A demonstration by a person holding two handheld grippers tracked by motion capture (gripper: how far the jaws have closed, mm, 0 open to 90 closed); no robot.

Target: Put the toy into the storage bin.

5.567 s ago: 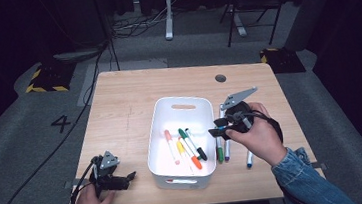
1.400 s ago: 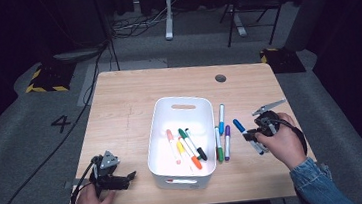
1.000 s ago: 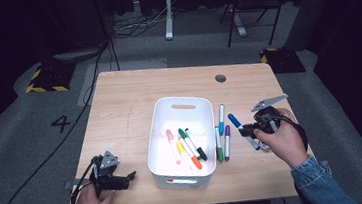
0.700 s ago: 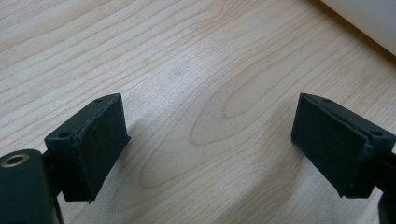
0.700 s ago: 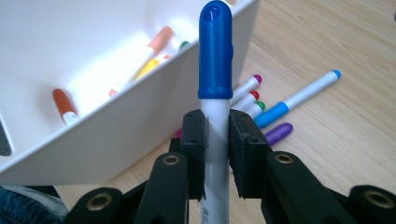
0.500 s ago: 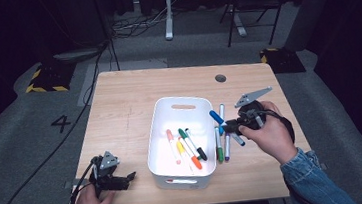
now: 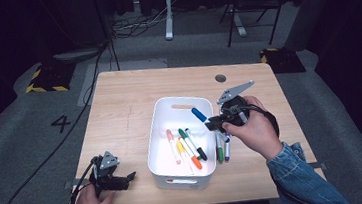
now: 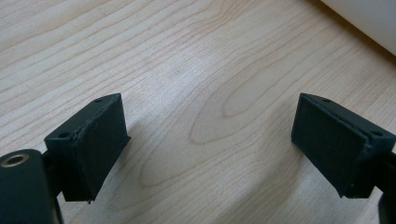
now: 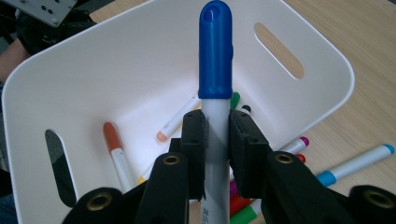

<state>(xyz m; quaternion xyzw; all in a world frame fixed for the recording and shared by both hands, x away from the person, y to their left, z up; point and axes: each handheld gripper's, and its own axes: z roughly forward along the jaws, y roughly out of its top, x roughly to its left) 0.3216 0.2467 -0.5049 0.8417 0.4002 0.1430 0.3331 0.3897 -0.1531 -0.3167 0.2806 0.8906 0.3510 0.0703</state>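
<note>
Quantities: one white bin [image 7: 159, 149] is sitting at frame centre. Four markers [image 7: 189, 146] are lying inside it. One blue-capped marker [image 7: 199, 114] is hanging over its rim. Three markers [image 7: 222, 150] are lying right of it. Two grippers are showing.

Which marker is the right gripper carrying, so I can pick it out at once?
Find the white bin in the middle of the wooden table. Over its right rim the right gripper is shut on a white-barrelled marker. Its dark blue cap sets it apart; the other markers lie loose.

Bright, evenly lit table against dim surroundings; close views sharp, soft shadows.
</note>
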